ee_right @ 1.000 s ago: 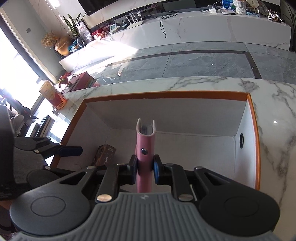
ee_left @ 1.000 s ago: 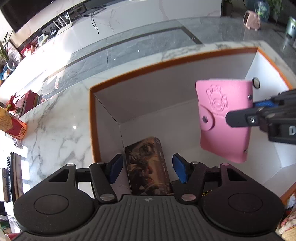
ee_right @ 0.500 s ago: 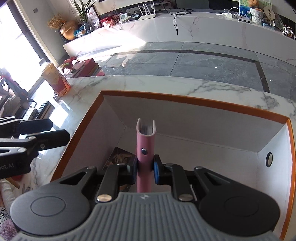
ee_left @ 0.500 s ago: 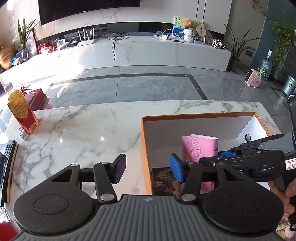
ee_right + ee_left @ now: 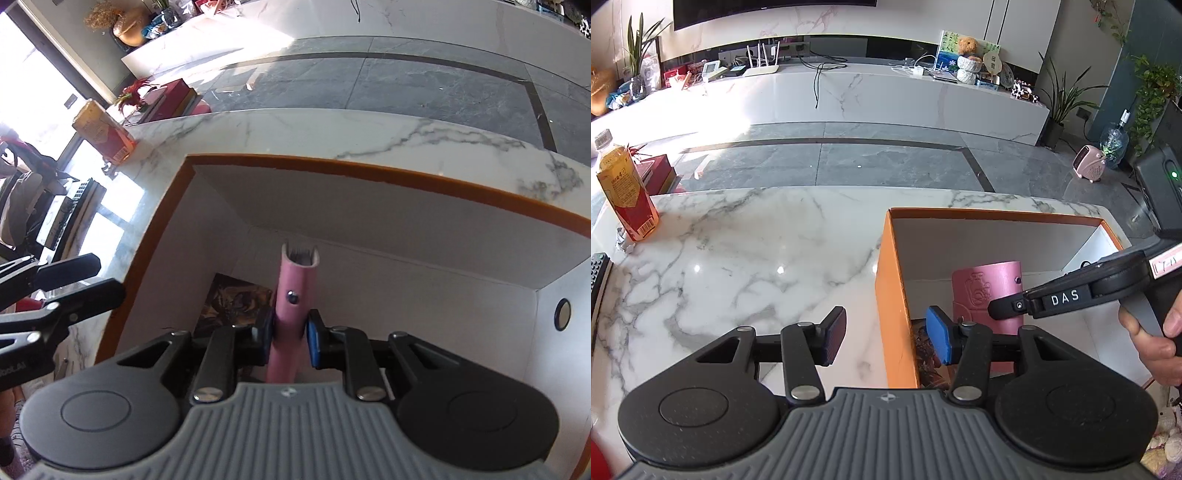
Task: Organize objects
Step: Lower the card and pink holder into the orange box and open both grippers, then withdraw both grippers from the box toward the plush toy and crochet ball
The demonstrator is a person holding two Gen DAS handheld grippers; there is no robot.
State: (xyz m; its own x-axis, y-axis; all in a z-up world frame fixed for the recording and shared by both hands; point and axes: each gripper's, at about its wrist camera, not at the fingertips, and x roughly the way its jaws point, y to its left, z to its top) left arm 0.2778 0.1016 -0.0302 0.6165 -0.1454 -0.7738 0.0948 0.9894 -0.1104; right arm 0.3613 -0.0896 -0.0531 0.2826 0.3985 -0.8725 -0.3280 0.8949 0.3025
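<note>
The right gripper (image 5: 289,338) holds the pink wallet (image 5: 293,299) upright inside the orange box (image 5: 892,295), and its jaws are opening slightly. A dark card pack (image 5: 236,301) lies on the box floor. The left gripper (image 5: 886,339) is empty, closing, and straddles the box's left wall.

Standing upright on edge between right gripper's (image 5: 290,338) jaws: pink snap-button card wallet (image 5: 293,306), spine up, inside white-lined orange box (image 5: 388,177). Lying flat below and left of those jaws: dark illustrated booklet (image 5: 236,302).
</note>
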